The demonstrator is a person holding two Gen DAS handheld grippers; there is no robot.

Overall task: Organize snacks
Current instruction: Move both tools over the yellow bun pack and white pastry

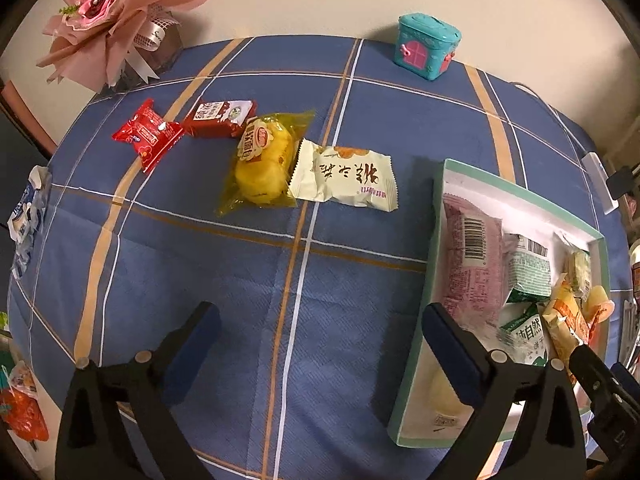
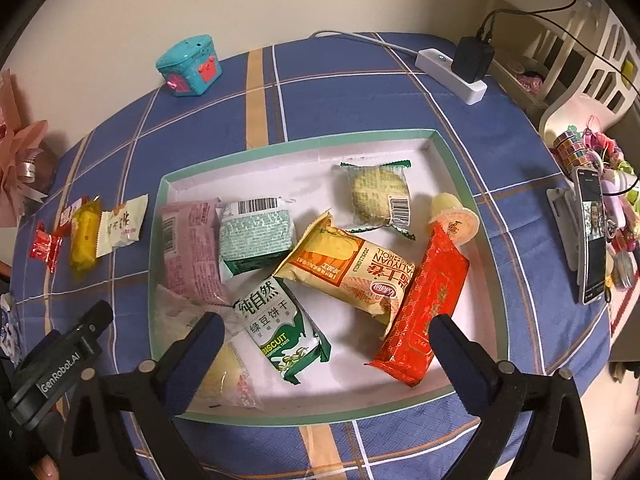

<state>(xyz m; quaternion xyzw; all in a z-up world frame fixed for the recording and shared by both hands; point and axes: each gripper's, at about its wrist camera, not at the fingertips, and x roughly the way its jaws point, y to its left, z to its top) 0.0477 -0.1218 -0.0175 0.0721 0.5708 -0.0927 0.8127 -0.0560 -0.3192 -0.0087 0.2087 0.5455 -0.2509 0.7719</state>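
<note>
progress partial: box (image 2: 460, 168) on table right holds about nine snacks. four loose snacks (image 1: 344, 178) remain far left on cloth. left gripper (image 1: 320, 344) and right gripper (image 2: 326, 346) both spread wide, empty.

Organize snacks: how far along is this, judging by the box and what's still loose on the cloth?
Mostly done: the box already holds several packets, such as the green biscuit pack and red pack. Nothing in hand: left gripper and right gripper are open and empty. Left: four on the cloth, including the yellow cake and white packet.
</note>
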